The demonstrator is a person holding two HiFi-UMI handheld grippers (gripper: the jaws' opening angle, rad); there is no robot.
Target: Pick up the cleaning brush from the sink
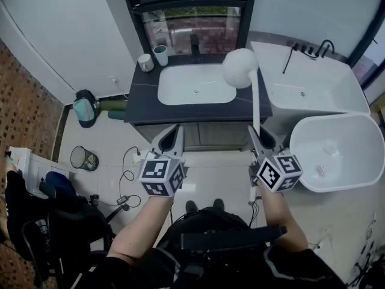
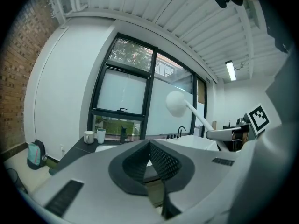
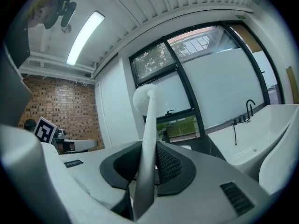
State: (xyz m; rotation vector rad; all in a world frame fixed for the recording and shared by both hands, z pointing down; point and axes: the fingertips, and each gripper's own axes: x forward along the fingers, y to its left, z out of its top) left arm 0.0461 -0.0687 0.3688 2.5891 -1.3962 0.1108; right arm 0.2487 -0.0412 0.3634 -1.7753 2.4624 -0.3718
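White cleaning brush [image 1: 255,104] gripped by handle in our right gripper [image 1: 261,141], up in air, out of sink [image 1: 174,89]. Round head at 12 o'clock from jaws, overhanging basin's 3 o'clock rim. Our left gripper [image 1: 171,138] clenched, nothing between jaws. Dark countertop [image 1: 141,104] carries basin. Two cups [image 1: 160,55] at its 10 o'clock, black faucet [image 1: 194,43] at 12, beneath window [image 1: 192,20]. We see white bathtub [image 1: 319,92] at counter's 3 o'clock, wire bin [image 1: 83,158] at 8 o'clock on pale tiled floor [image 1: 114,140].

The cleaning brush [image 1: 240,68] and sink [image 1: 174,93] are white, the counter [image 1: 141,105] black, the wall [image 1: 24,107] red brick.
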